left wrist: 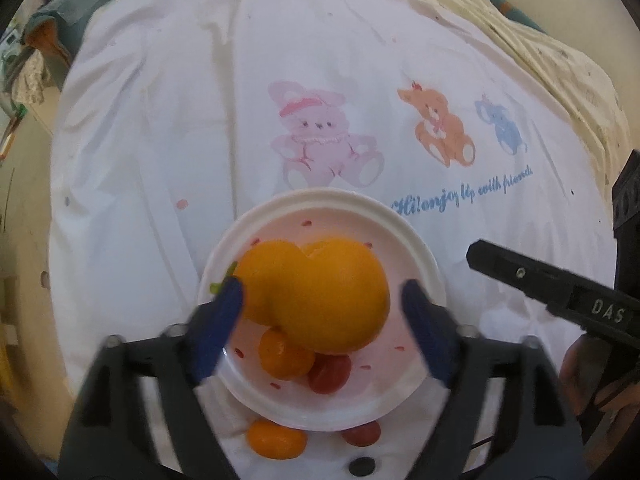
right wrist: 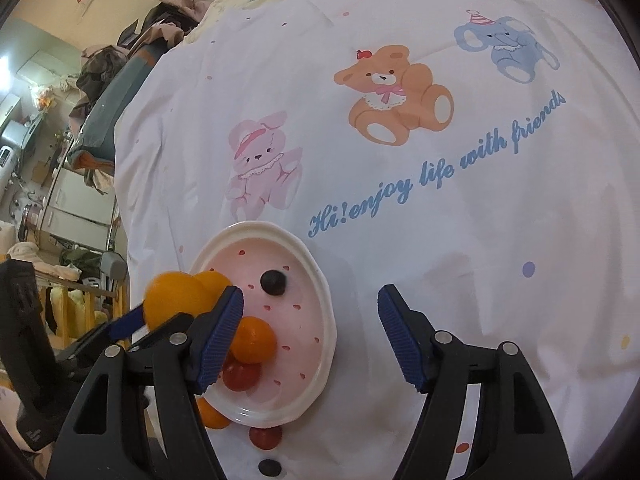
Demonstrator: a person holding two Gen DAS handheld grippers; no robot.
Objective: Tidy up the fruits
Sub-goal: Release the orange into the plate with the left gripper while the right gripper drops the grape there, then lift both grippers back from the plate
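Observation:
A white plate (left wrist: 320, 197) with red specks lies on the printed sheet. A large two-lobed orange fruit (left wrist: 316, 296) hangs blurred over it between the blue fingers of my left gripper (left wrist: 324, 292). The left finger touches the fruit, the right one stands clear, so the jaws are open. On the plate lie a small orange (left wrist: 284, 354), a red tomato (left wrist: 330, 372) and a dark grape (right wrist: 273, 282). My right gripper (right wrist: 311, 295) is open over the plate's right rim (right wrist: 320, 280), holding nothing. The large fruit (right wrist: 176, 296) also shows in its view.
Off the plate's near edge lie another small orange (left wrist: 276, 438), a red tomato (left wrist: 362, 432) and a dark grape (right wrist: 269, 467). The white sheet (right wrist: 440, 240) with printed animals spreads beyond. Cluttered furniture (right wrist: 60, 160) stands off its left edge.

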